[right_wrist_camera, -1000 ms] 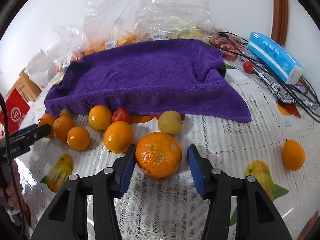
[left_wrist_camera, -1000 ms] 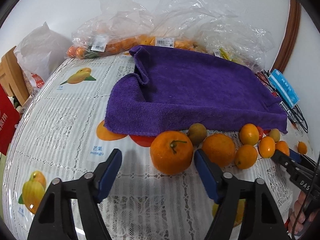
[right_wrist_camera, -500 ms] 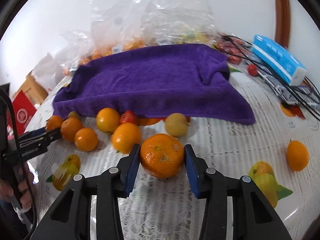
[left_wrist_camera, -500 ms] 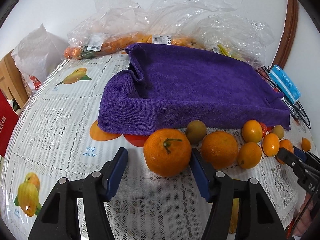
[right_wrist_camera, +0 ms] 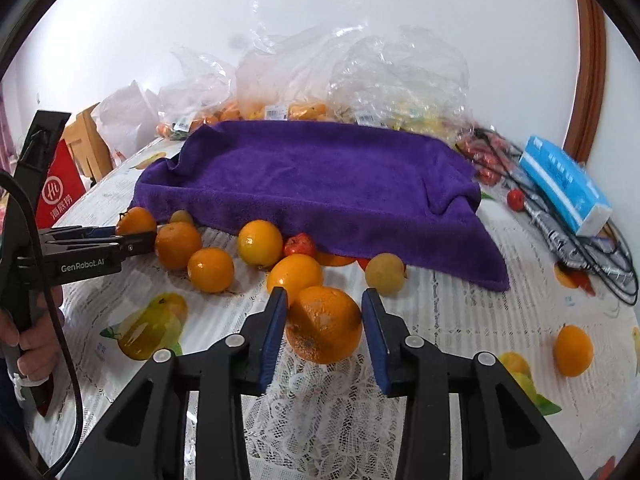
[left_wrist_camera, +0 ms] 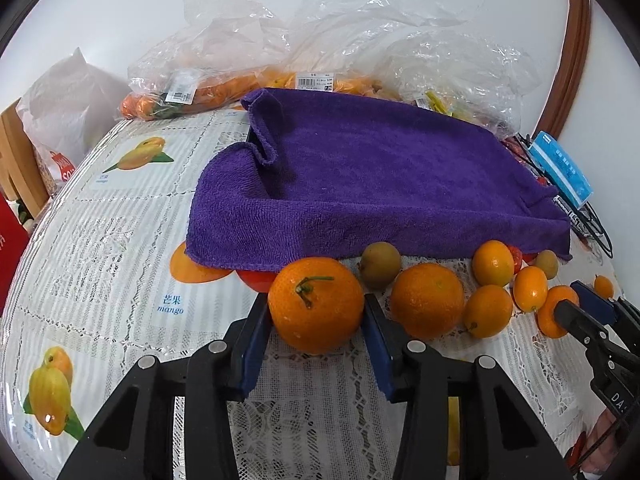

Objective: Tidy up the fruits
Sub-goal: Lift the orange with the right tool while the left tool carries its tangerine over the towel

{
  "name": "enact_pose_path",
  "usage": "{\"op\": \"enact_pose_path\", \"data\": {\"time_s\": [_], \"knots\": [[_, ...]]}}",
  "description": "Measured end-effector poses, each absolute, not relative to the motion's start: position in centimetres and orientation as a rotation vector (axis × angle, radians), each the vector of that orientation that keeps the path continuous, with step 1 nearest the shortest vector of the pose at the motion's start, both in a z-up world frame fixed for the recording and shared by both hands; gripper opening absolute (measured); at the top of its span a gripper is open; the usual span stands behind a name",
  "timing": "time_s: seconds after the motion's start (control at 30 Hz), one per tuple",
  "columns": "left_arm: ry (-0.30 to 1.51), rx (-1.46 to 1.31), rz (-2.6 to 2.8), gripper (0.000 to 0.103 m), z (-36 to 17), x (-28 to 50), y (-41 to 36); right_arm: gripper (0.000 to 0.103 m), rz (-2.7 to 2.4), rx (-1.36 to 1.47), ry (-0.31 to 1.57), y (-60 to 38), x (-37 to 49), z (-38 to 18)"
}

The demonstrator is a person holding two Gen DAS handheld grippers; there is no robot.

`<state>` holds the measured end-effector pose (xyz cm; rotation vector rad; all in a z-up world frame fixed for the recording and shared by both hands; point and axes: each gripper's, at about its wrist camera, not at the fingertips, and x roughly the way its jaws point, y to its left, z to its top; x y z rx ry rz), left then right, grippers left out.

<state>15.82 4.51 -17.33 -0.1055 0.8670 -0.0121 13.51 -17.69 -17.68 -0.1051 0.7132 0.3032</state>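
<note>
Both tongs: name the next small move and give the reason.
Probably finish closing, then lift both fruits. The left tongs bracket the stemmed orange and the right tongs bracket another orange, jaws still closing, pads at the peel. The purple towel behind lies bare.

L wrist cam low, close, facing purple towel point(left_wrist_camera: 380, 184); R cam likewise, shared

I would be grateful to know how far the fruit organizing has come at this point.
Nothing looks sorted yet: the purple towel is bare. In hand: the left claw is closing on the stemmed orange, and the right claw is closing on another orange; both sets of pads touch the fruit. Left: the loose oranges and small fruits along the towel's front edge, plus a lone orange at the right.
</note>
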Motion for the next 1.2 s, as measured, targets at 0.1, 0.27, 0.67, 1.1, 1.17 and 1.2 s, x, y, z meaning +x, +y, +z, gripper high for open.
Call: {"op": "enact_pose_path", "data": {"time_s": [0.1,0.27,0.67,1.1,1.17,1.2], "knots": [[0.869,-0.096,-0.011,0.044,-17.3,15.9,4.4,0.042,0.319,-0.084,0.753,-17.8,14.1,-18.1],[0.874,-0.077,-0.010,0.045,-17.4,16.1,4.1,0.043,0.328,-0.083,0.835,-17.3,15.2,-19.1],[0.878,-0.177,-0.054,0.042,-16.8,15.5,5.5,0.041,0.315,-0.020,0.808,-18.2,14.3,-18.1],[0.834,-0.202,-0.079,0.042,-14.4,13.2,6.0,0.041,0.261,0.019,0.765,-19.1,12.9,-15.5],[0.822,-0.204,-0.085,0.042,-13.8,13.0,5.9,0.041,0.259,0.023,0.752,-19.2,12.7,-14.9],[0.816,-0.201,-0.086,0.042,-13.5,13.0,5.9,0.041,0.256,0.022,0.747,-19.2,12.6,-14.7]]}}
